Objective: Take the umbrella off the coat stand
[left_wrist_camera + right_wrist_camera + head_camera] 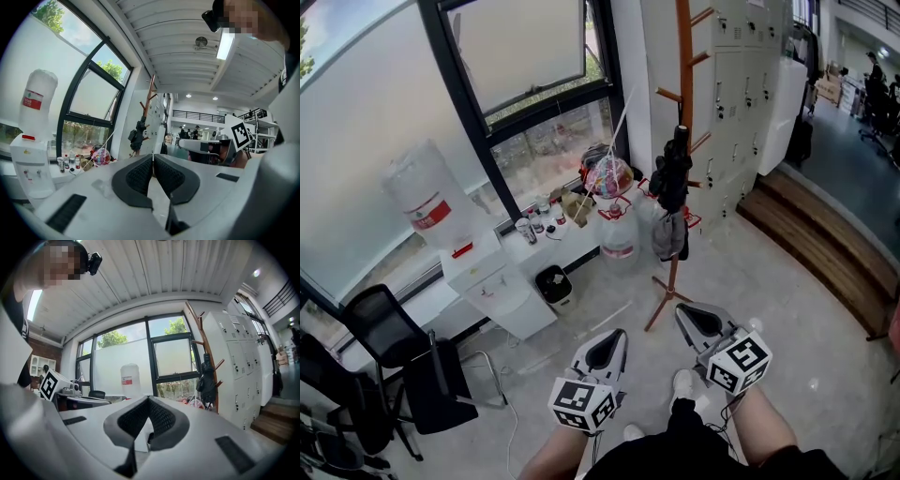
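No text you can read. Red label (432, 215) on the water bottle (417, 183): print too small. Marker cubes (581, 405) (741, 364) show only black-and-white square patterns.

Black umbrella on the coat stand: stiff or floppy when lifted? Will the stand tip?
The umbrella looks folded, its fabric loosely bunched: probably soft outside, stiff along the shaft, and light. The coat stand is tall and slim on splayed legs, so a sideways tug may rock it.

Blk umbrella (672, 173) hangs on wood coat stand (685, 66).
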Demonstrator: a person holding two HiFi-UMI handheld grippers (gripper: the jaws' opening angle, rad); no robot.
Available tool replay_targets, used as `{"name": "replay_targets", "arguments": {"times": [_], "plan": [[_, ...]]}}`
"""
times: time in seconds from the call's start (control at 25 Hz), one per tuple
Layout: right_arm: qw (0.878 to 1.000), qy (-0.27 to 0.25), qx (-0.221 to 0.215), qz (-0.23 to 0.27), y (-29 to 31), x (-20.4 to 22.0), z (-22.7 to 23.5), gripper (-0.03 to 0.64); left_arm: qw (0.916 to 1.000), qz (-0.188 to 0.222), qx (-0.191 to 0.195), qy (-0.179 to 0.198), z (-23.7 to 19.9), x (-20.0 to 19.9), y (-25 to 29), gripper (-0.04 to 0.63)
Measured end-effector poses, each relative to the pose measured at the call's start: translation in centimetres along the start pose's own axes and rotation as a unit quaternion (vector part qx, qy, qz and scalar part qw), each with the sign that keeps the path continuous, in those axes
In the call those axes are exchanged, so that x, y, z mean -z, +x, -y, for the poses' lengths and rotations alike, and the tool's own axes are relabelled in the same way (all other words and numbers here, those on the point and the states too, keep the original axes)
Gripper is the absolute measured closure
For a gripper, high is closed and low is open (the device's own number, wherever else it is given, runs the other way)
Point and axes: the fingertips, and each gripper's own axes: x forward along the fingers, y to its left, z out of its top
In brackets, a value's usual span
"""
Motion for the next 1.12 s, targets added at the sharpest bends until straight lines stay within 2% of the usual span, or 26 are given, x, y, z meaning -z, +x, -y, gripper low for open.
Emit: {"name": "replay_targets", "arguments": {"times": [1.12], "plan": [[0.999,0.016,0.026,0.011,4.1,-1.8,17.7,0.563,0.9999,-0.011,0.012,0.005,-1.0,-1.8,17.2,0.574]]}}
